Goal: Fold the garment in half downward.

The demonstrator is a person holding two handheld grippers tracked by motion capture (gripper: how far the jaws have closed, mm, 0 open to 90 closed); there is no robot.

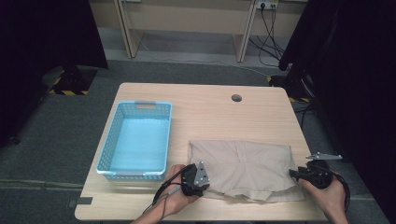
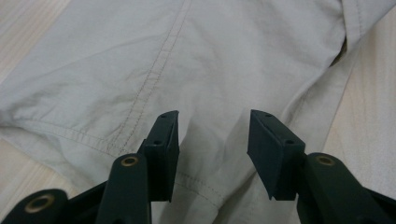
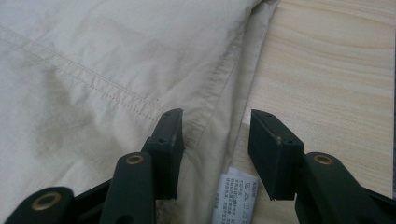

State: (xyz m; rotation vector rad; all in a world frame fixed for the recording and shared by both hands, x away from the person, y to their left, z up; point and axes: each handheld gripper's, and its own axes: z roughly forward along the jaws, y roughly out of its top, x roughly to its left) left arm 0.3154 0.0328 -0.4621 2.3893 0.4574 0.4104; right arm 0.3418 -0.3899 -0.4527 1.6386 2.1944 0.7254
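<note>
High view: folded beige garment waits between two open grippers

High view shows a folded beige garment lying flat on the near right part of the counter, with a light blue basket well apart on the left. The left gripper sits at the near left corner of the cloth, and the right gripper at its near right edge.

Both pairs of jaws stand partly open and hold nothing. In the left gripper view the cloth lies between and under the jaws; in the right gripper view the hem and a small white label lie between them.

I judge the garment light, soft and limp, so it will sag and unfold if lifted by one point. Best hold seems the thick stitched hem at each near corner, pinching all layers together.
</note>
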